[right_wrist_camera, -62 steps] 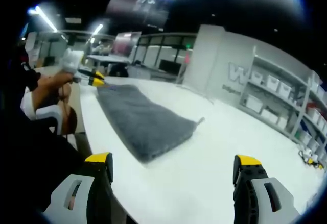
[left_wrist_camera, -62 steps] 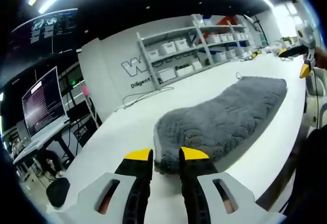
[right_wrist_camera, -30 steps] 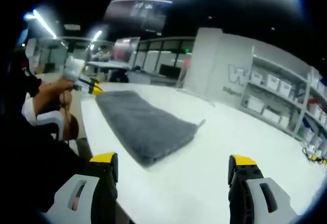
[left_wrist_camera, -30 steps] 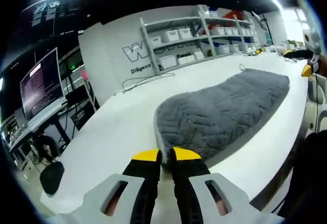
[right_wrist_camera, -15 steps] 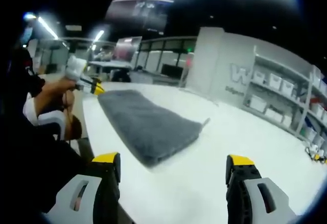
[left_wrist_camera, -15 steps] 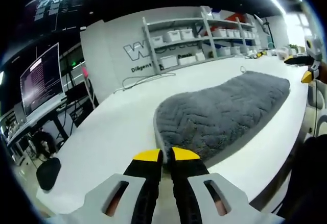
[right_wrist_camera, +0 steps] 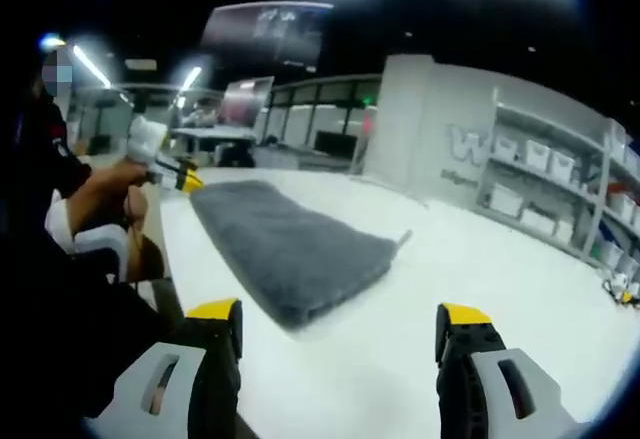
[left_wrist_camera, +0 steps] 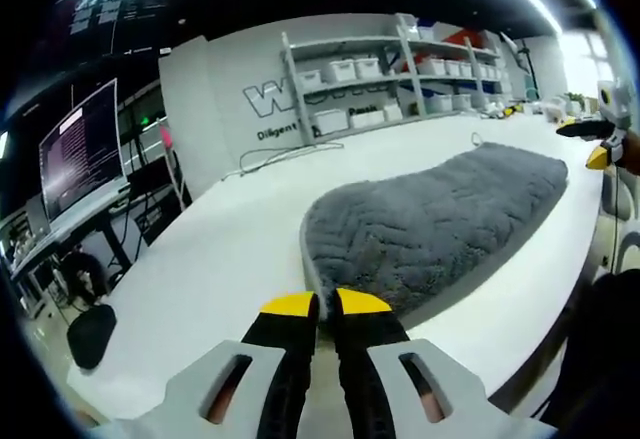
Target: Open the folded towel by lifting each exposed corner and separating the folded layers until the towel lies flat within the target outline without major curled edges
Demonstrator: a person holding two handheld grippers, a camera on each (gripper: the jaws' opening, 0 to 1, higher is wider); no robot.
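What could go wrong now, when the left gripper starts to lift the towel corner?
1. The left gripper is closed on the corner of the grey towel; it may hold both layers, so lifting would not separate them.
2. The right gripper is open and off the towel, so the towel may slide on the white table.

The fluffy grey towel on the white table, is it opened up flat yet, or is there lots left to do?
Lots left. The fluffy grey towel lies folded in a long strip on the white table; no layer is opened. In hand: the left gripper has its jaws closed at the towel's near corner. The right gripper hangs open above the table, short of the towel's other end. Lifting corners and spreading the layers remain.
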